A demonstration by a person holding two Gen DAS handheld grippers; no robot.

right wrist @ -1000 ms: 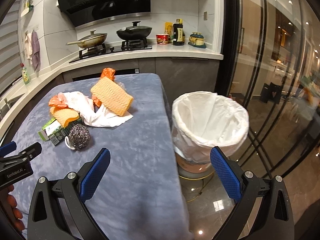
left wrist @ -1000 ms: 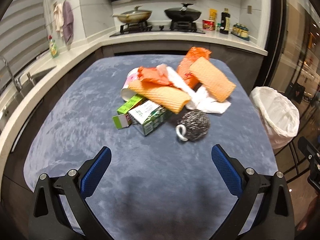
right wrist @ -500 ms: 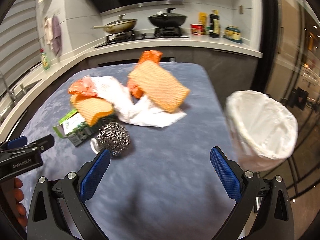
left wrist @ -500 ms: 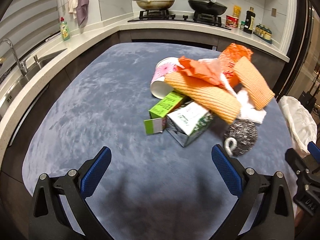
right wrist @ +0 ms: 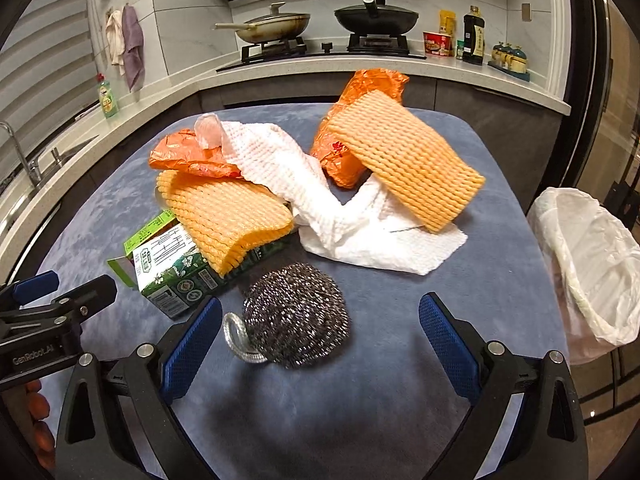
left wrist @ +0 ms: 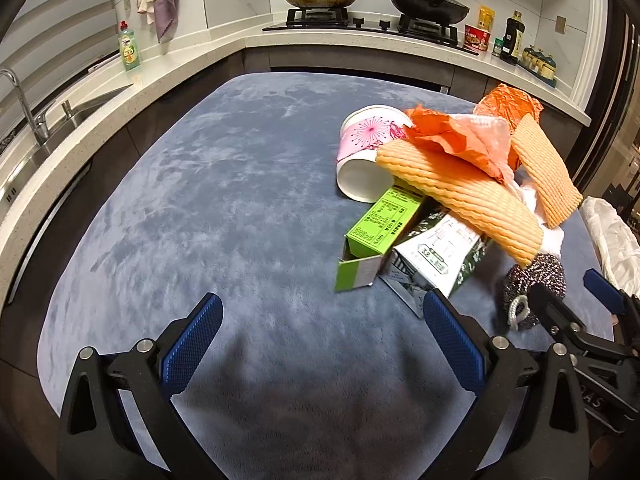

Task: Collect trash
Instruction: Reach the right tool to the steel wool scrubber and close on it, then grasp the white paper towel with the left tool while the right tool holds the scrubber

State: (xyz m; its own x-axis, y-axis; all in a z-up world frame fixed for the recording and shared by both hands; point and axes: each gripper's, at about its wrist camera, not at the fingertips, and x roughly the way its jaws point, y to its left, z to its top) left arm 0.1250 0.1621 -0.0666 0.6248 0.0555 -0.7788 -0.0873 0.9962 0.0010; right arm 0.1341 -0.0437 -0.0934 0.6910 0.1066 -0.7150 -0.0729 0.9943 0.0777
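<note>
Your right hand-held gripper (right wrist: 320,336) is wide open around the steel scourer (right wrist: 296,320), whose loop points left; your left hand-held gripper (left wrist: 320,336) is open, empty.

Bare cloth (left wrist: 200,208) left of trash pile (left wrist: 448,188); steel scrubber (right wrist: 296,320) sits btwn right tool's (right wrist: 320,340) wide-apart fingers.

Home kitchen, gas hob (right wrist: 320,46) with two pans, sink tap (left wrist: 24,100), probably dish soap (left wrist: 129,47)
</note>
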